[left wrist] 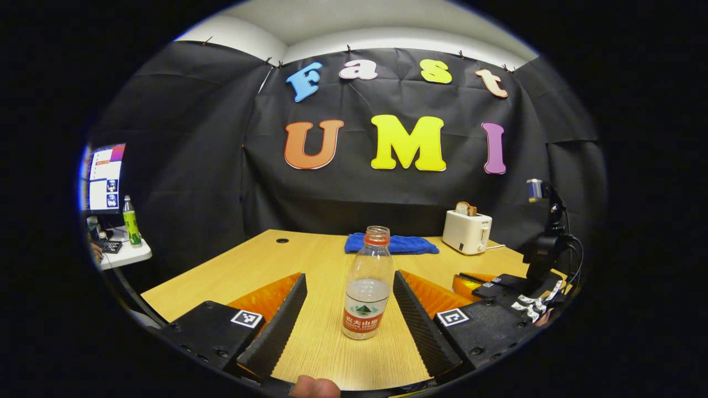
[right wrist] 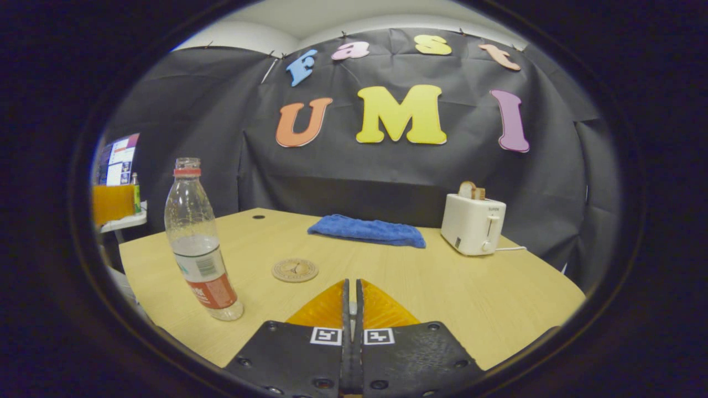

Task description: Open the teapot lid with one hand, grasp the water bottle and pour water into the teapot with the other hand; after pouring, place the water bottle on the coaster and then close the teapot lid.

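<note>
Two grippers work our tabletop point(right wrist: 470, 293): we judge we're at the grasp step, the water bottle point(left wrist: 368, 284) upright between the wide-spread fingers of our left gripper point(left wrist: 348, 309), untouched, toward the near edge. Next calls for squeezing it; our right gripper point(right wrist: 352, 301) is pressed closed, empty, the coaster point(right wrist: 295, 270) just ahead.

Each handheld two-finger left gripper point(left wrist: 349, 312) and right gripper point(right wrist: 352, 298) has a matte black block body studded with small screws, carrying square black-and-white fiducial markers on top, with ribbed finger pads point(left wrist: 419, 320) along the inner faces.
</note>
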Tool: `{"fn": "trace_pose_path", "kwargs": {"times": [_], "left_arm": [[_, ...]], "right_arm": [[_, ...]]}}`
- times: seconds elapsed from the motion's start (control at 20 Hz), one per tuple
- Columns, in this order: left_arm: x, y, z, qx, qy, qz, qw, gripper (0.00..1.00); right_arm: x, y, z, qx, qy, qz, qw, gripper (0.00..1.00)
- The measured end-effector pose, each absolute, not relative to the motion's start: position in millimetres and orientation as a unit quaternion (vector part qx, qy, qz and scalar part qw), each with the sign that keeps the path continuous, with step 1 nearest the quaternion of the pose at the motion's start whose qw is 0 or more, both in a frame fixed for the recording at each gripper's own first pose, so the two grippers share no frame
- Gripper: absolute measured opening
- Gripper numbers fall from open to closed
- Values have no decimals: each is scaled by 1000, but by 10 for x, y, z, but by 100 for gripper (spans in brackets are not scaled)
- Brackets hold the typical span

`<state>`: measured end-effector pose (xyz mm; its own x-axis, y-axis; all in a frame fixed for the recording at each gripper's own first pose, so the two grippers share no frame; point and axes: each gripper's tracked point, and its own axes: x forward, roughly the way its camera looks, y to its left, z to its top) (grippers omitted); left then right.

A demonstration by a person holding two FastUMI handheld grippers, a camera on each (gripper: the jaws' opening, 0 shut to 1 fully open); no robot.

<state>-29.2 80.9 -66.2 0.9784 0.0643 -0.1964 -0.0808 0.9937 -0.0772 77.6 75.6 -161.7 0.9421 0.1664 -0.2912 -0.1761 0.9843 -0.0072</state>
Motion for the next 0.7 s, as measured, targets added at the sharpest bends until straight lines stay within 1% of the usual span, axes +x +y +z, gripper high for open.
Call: {"fn": "trace_pose_path", "kwargs": {"times": [0.25,0.45,0.7], "left_arm": [[-305,678,-971,-37,130,13,991,98],[-166,586,-1187,-29,149,-2,988,99],[15,594,-1533,-39,181,0,983,99]], "right_arm": [[694,647,-1455,-12,134,88,987,0],[543,577,-1386,-15,139,96,986,0],[405,452,-1199,-18,125,97,987,0]]}}
